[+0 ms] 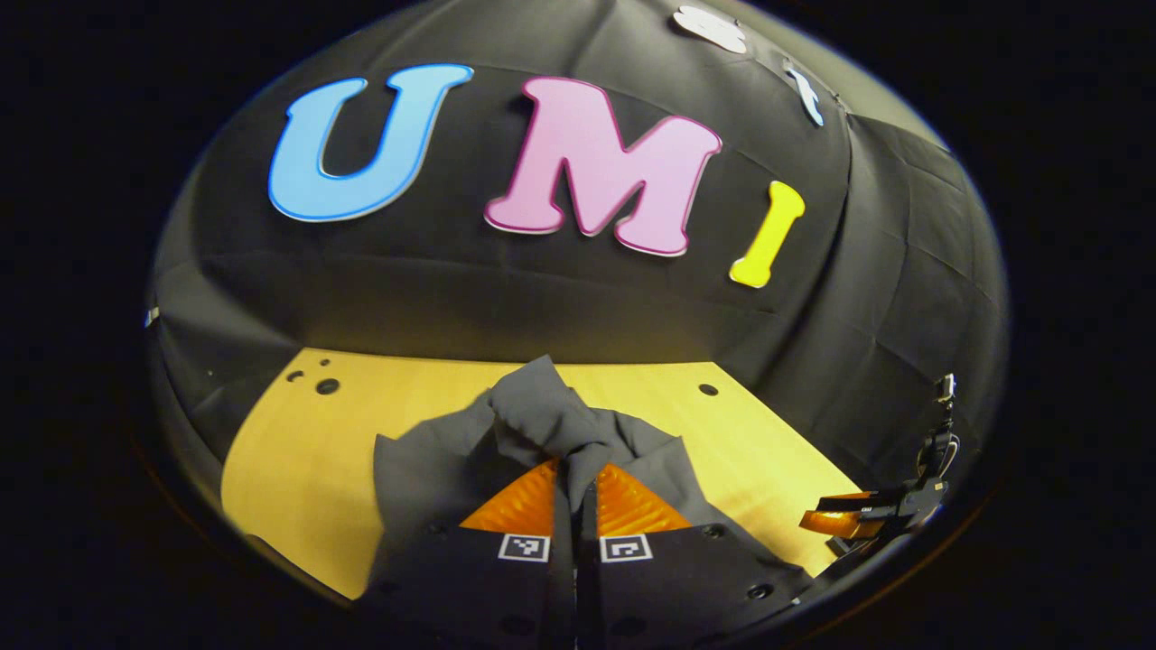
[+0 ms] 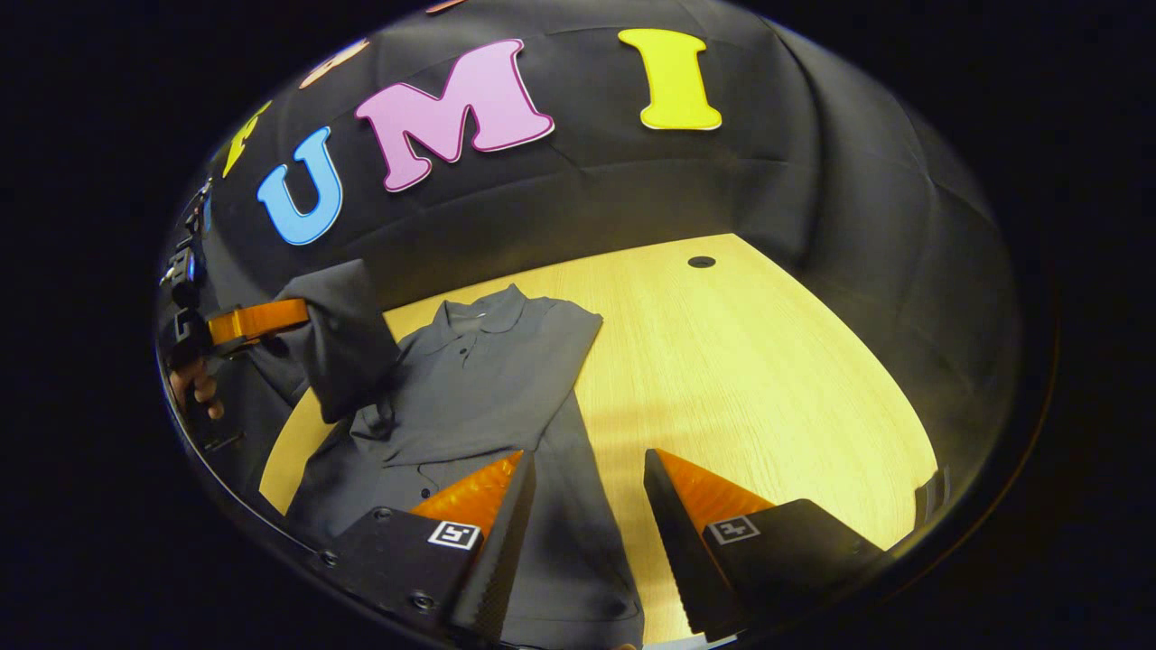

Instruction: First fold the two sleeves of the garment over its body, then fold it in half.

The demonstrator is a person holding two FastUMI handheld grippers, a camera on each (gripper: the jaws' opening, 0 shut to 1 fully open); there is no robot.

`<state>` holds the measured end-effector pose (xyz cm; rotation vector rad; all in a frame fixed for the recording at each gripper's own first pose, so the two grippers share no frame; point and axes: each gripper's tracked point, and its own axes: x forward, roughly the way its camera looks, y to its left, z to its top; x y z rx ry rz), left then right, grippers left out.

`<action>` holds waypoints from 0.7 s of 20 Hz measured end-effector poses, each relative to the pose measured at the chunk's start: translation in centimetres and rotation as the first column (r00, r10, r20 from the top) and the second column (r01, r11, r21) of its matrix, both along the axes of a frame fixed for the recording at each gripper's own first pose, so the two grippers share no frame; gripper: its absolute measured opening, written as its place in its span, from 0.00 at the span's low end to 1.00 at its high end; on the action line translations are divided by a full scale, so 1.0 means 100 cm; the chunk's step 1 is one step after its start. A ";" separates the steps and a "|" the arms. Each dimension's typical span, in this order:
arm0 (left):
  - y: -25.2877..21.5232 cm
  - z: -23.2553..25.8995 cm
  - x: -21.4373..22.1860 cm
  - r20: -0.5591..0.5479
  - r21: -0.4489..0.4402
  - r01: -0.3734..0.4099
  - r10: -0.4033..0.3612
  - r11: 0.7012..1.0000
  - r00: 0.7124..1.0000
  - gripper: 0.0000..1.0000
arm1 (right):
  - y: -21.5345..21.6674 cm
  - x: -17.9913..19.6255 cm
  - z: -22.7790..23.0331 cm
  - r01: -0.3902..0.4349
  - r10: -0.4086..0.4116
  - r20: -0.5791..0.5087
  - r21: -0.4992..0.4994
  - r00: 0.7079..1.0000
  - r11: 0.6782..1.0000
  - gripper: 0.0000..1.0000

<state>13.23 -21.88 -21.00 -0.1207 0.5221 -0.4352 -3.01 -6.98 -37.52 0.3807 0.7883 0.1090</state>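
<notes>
Garment (image 1: 542, 424) fabric, in the left gripper view, is bunching just ahead of the left gripper (image 1: 574, 492), whose fingers are pinching it; carrying it low across the body should be keeping the fold flat. In the right gripper view, the right gripper (image 2: 587, 487) is hovering spread above the garment lying on the table (image 2: 768, 361), revealing one sleeve (image 2: 339, 334) lifted and the other seemingly folded over.
</notes>
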 end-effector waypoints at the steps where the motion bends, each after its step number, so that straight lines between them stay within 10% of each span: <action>1: -0.012 -0.009 0.000 -0.008 0.007 0.007 -0.007 1.000 1.000 0.06 | -0.002 -0.004 -0.003 -0.013 0.013 -0.007 -0.003 1.000 1.000 0.76; 14: -0.111 -0.151 -0.019 -0.197 0.099 0.062 -0.042 0.993 0.980 0.16 | -0.036 -0.023 -0.037 -0.090 0.089 -0.068 -0.007 0.994 0.996 0.78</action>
